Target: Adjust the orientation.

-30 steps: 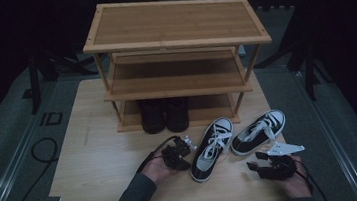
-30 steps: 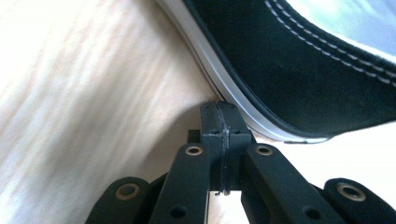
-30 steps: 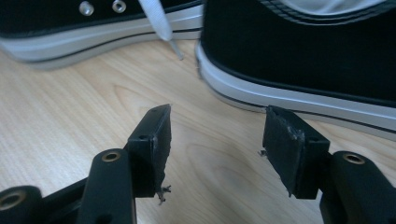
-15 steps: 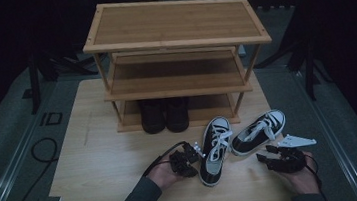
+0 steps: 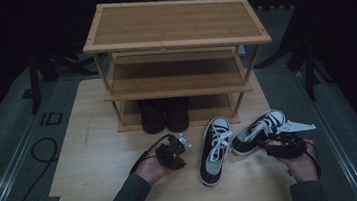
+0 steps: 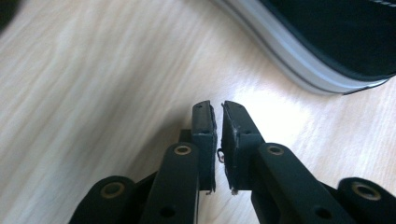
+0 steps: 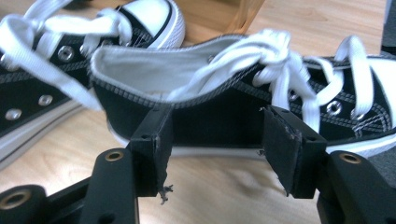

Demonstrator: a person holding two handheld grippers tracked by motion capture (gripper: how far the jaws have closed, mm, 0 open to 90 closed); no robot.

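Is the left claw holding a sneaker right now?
No. The left claw is empty, its jaws nearly together above bare table, beside the sneaker.

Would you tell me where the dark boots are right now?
In the high view the dark boots stand side by side on the bottom shelf of the wooden rack, left of centre, behind the left gripper.

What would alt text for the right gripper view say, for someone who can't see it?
Two black gripper jaws stand open just in front of the side of a black canvas sneaker with white laces, not touching it. A second matching sneaker lies behind it to the left on the pale wooden table.
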